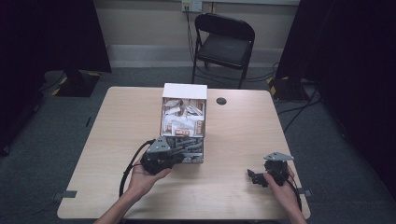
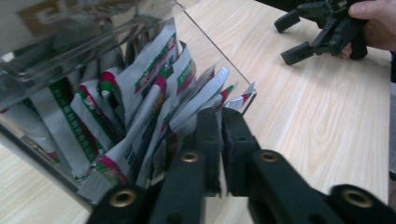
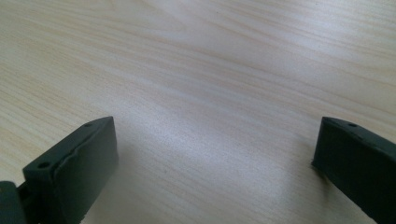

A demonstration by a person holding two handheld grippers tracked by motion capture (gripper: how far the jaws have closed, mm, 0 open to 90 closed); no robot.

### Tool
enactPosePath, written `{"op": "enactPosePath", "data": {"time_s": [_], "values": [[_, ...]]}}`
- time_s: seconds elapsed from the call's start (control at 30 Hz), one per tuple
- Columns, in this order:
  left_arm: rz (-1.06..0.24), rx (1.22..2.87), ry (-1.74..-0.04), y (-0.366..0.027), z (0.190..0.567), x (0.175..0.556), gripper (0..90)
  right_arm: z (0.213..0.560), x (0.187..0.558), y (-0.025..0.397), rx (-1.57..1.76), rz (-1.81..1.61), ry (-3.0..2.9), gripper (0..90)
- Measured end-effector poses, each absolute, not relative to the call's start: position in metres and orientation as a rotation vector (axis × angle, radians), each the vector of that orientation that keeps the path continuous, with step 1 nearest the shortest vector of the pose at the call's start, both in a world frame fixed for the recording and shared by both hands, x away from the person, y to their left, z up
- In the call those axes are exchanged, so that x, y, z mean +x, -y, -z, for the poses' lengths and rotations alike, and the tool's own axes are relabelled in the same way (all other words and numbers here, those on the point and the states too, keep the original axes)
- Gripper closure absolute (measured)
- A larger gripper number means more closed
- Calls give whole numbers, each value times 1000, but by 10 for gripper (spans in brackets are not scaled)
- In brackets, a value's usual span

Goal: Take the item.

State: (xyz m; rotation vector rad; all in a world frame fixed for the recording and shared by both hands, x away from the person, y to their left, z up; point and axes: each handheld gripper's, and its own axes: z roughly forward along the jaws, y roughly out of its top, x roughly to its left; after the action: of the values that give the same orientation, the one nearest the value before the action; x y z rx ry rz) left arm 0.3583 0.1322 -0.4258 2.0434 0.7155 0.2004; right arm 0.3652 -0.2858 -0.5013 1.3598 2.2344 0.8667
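Left black two-jaw gripper (image 2: 219, 123) pinched on one white sachet (image 2: 205, 100) in clear box (image 2: 212, 44), frame centre; right gripper (image 1: 254, 176) wide apart, lower right.

Pale wood-grain table (image 1: 233, 140); clear box (image 2: 212, 44) with white back wall; white sachets (image 2: 154, 88) striped green and red, some lettered in green; black left gripper (image 2: 219, 135) with brass-coloured rivets; black right gripper (image 1: 254, 177) under grey plate; black chair (image 1: 224, 42); grey floor (image 1: 327, 154).
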Motion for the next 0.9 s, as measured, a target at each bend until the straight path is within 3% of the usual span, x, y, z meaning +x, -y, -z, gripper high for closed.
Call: {"op": "enactPosePath", "data": {"time_s": [0.33, 0.5, 0.9], "values": [[-215, 2050, -688, -123, 430, 360, 788, 501, 365, 286, 1360, -867, -2234, 0], [-250, 2029, -701, -131, 434, 355, 877, 501, 365, 286, 1360, -867, -2234, 0], [-181, 1984, -745, -134, 447, 363, 805, 501, 365, 286, 1359, -867, -2235, 0]]}}
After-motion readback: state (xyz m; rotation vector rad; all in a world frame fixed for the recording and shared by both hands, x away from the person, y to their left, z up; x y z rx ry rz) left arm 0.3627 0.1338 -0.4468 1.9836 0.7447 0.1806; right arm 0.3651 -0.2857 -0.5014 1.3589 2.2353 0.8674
